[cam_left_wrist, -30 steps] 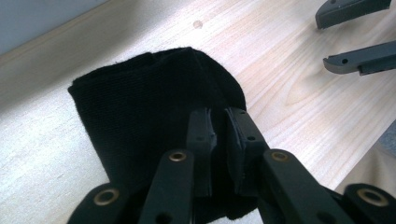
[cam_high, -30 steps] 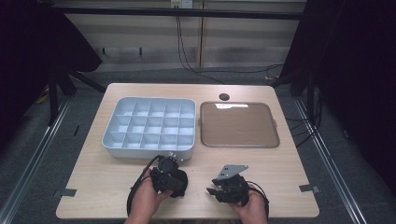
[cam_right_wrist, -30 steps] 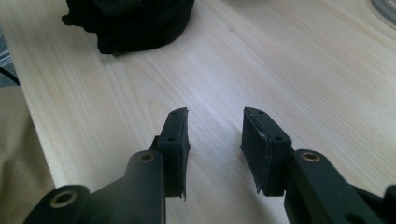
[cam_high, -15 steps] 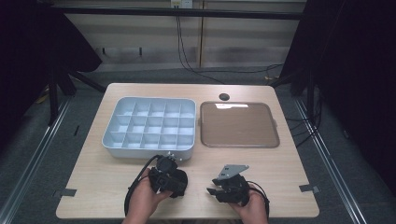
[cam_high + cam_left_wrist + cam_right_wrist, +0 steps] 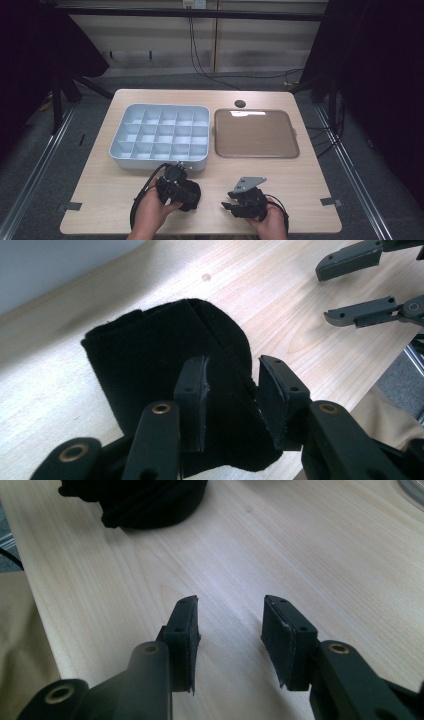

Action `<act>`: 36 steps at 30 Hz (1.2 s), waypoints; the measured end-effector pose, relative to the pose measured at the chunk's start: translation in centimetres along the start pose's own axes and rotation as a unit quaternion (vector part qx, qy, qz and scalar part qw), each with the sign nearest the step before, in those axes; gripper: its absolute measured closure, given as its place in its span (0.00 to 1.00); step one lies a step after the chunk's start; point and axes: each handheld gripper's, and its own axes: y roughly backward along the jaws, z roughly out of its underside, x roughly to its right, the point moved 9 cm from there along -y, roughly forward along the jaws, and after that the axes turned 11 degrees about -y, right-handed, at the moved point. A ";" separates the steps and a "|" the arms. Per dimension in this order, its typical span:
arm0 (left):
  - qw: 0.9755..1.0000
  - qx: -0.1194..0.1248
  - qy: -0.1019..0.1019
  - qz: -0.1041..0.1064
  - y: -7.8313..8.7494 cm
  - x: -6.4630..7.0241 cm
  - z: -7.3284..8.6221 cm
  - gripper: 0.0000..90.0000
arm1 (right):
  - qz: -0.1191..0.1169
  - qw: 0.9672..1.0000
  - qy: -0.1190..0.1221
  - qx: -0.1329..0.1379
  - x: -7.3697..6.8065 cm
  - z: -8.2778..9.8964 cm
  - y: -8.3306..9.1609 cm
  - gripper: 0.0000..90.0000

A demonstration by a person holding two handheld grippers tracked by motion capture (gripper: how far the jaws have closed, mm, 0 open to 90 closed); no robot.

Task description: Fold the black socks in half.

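Resting on the table (image 5: 300,200) near its front edge, a folded black cloth (image 5: 165,360) lies between the left gripper (image 5: 230,390)'s jaws, which have just been opening and stand clear of it. Beside it, the right gripper (image 5: 230,630)'s jaws gape, holding nothing. Farther back sit a grey compartment tray (image 5: 160,162) and a brown tray (image 5: 256,153).

Lab-like recording bay: black curtains (image 5: 30,55), floor rails (image 5: 35,175) (taped table (image 5: 210,97)), trailing cables (image 5: 200,55).

black fabric piece (image 5: 165,365): near edge hidden behind own jaws at 6 o'clock; in right gripper view cropped at 12 o'clock edge.
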 end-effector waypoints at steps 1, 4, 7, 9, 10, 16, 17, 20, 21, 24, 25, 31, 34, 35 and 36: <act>1.000 -0.001 -0.003 0.000 0.1 -0.1 0.0 0.71 | 0.001 1.000 0.000 0.000 0.0 0.0 0.0 0.64; 1.000 0.003 0.000 -0.003 0.3 -0.2 -0.1 0.70 | 0.001 1.000 0.000 0.000 0.0 0.0 0.0 0.62; 1.000 0.005 0.003 -0.005 0.6 -0.4 -0.1 0.69 | 0.002 1.000 0.002 -0.003 0.0 0.1 -0.1 0.61; 1.000 0.007 0.004 -0.007 0.7 -0.5 -0.1 0.69 | 0.002 1.000 0.002 -0.003 0.0 0.1 -0.1 0.61; 1.000 0.008 0.005 -0.007 0.7 -0.6 -0.1 0.69 | 0.002 1.000 0.002 -0.003 0.0 0.1 -0.1 0.61; 1.000 0.009 0.005 -0.014 1.1 -0.9 0.0 0.65 | 0.003 1.000 0.005 -0.004 0.0 0.1 -0.3 0.61; 1.000 0.011 0.005 -0.013 1.1 -0.9 0.0 0.65 | 0.003 1.000 0.004 -0.004 0.0 0.1 -0.3 0.60; 1.000 0.013 0.006 -0.015 1.3 -1.0 0.0 0.64 | 0.002 1.000 0.004 -0.004 0.0 0.1 -0.2 0.61; 1.000 0.019 0.011 -0.015 1.4 -1.0 -0.1 0.63 | 0.003 1.000 0.005 -0.004 0.0 0.1 -0.2 0.61; 1.000 0.022 0.013 -0.015 1.7 -1.2 -0.1 0.63 | 0.002 1.000 0.005 -0.005 0.0 0.1 -0.2 0.61; 0.999 0.023 0.013 -0.017 1.8 -1.3 -0.1 0.63 | 0.003 1.000 0.005 -0.004 0.0 0.1 -0.2 0.61; 0.999 0.028 0.019 -0.022 2.4 -1.7 0.3 0.60 | 0.003 1.000 0.005 -0.004 0.0 0.1 -0.2 0.61; 0.999 0.030 0.023 -0.023 2.6 -2.0 0.6 0.60 | 0.005 1.000 0.005 -0.003 0.0 0.1 -0.3 0.61; 0.999 0.029 0.025 -0.024 2.6 -2.2 0.8 0.59 | 0.004 1.000 0.005 -0.003 0.0 0.1 -0.3 0.61; 0.999 0.031 0.029 -0.025 2.6 -2.3 0.8 0.58 | 0.004 1.000 0.008 -0.004 0.0 0.1 -0.3 0.61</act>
